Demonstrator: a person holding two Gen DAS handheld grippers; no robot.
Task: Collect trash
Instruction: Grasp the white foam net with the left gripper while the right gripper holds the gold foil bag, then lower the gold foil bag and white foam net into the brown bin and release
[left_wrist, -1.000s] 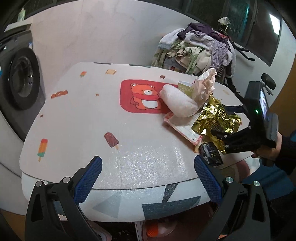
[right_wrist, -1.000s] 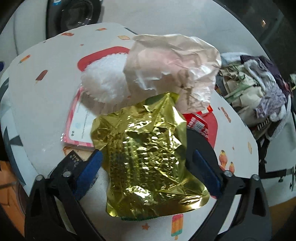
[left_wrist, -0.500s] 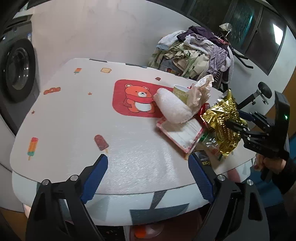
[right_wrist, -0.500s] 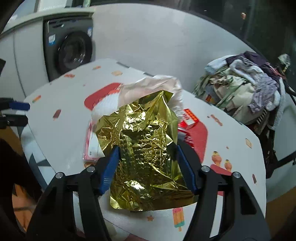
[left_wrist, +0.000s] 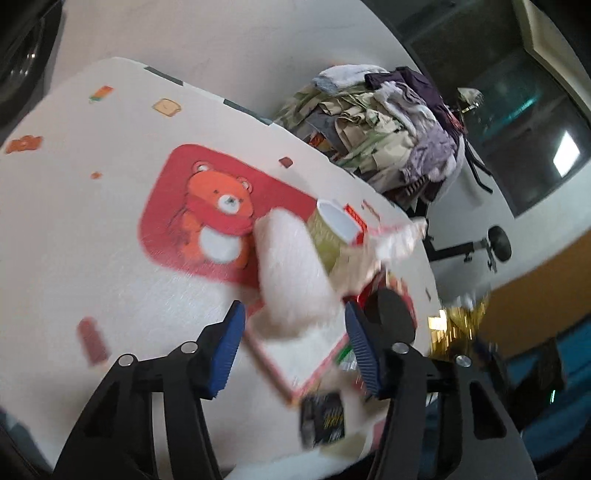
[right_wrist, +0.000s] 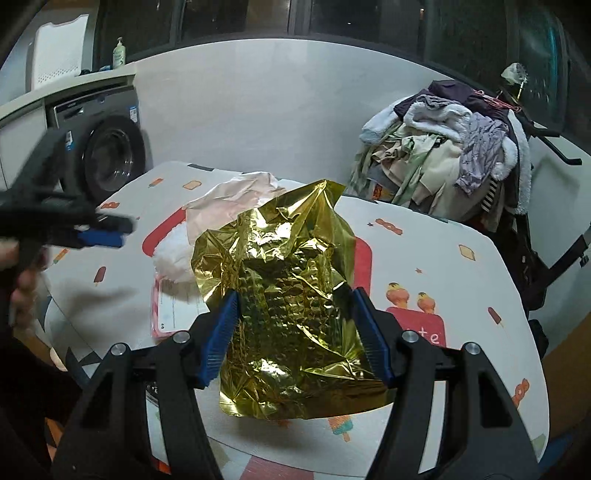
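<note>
A: Where's the gold bag (right_wrist: 291, 295)?

B: In the right gripper (right_wrist: 293, 332). Its blue pads (right_wrist: 221, 332) press the bag from both sides, and the bag is up off the table (right_wrist: 461, 280), crumpled and upright.

A: And the left gripper (left_wrist: 295, 339)?

B: Jaws spread wide, nothing between them. It hangs just above the white wad (left_wrist: 291, 280), which shows in the gap between the pads (left_wrist: 227, 347).

A: What lies by the wad?

B: It rests on a pink-edged card (left_wrist: 306, 354). A paper cup (left_wrist: 332, 229) lies on its side touching the wad's far side, with crumpled pale paper (left_wrist: 391, 243) just beyond the cup. A small dark packet (left_wrist: 325, 417) sits near the table edge, on the near side of the card. The left view is blurred.

A: Behind the table?

B: A clothes heap (right_wrist: 443, 147), and a washer (right_wrist: 110, 158).
</note>
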